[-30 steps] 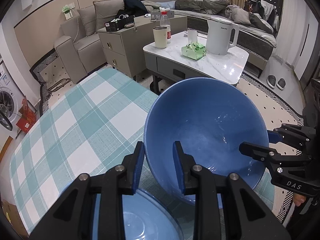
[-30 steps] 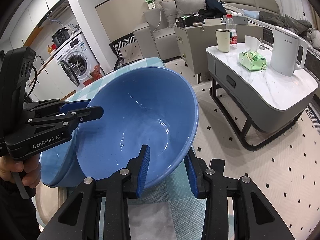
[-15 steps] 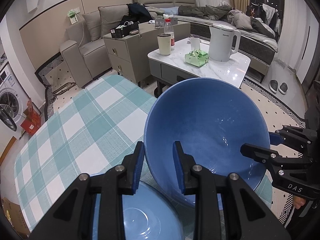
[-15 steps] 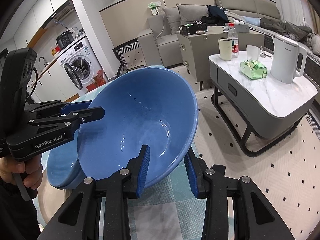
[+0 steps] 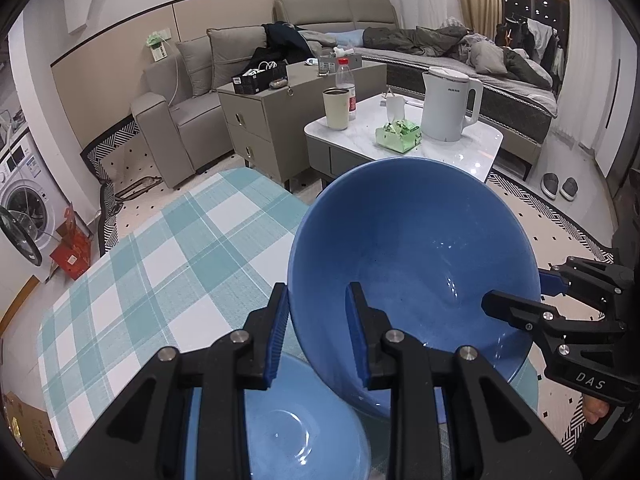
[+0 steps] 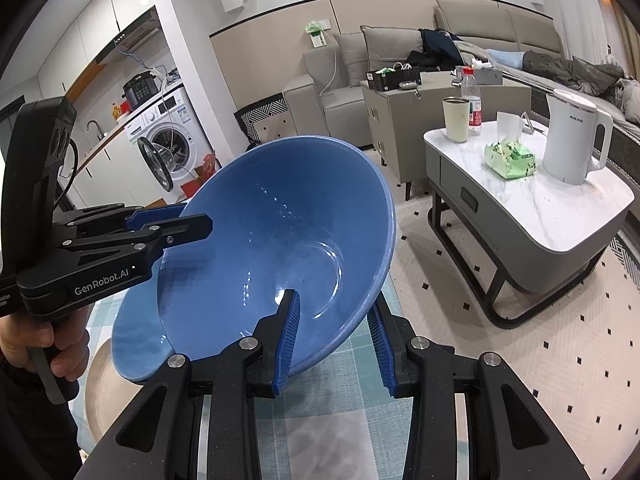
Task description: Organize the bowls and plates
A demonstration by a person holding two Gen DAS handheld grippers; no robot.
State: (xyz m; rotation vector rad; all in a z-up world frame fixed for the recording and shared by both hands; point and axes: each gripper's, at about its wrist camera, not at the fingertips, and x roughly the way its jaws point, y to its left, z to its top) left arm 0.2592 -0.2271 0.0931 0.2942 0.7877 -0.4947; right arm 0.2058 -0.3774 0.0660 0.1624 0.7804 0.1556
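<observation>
**Big bowl carried two-handed above its smaller mate**

Large glossy blue ceramic bowl (image 5: 416, 264) is off the table, tilted so its mouth faces the cameras. Two tongs share the load. Left gripper (image 5: 318, 334) is clamped on the near rim, one blue pad inside the wall and one outside. Right gripper (image 6: 334, 338) bites the rim on the opposite side the same way; from the left wrist view its black fingers reach in from the right edge of the picture.

Why two grips: my reading is that a wide, slick bowl pinched at a single rim point would swing or slip. Opposed pinches keep the tilt steady.

Directly under the left tongs sits a smaller blue glazed bowl (image 5: 296, 428), upright on the teal-and-white checked tablecloth (image 5: 132, 280). In the right wrist view it pokes out below the held bowl. A pale beige round plate (image 6: 100, 384) lies beneath it at the table's near edge, only partly seen.

Judgement: the small bowl cannot take the big one inside it, so the big bowl likely needs setting down first, with the small one nested into it after.

Risk: glazed rim, narrow pads. If the hands drift apart or twist unevenly, one pinch could slide off.

A hand (image 6: 52, 344) grips the left tool's handle.
</observation>
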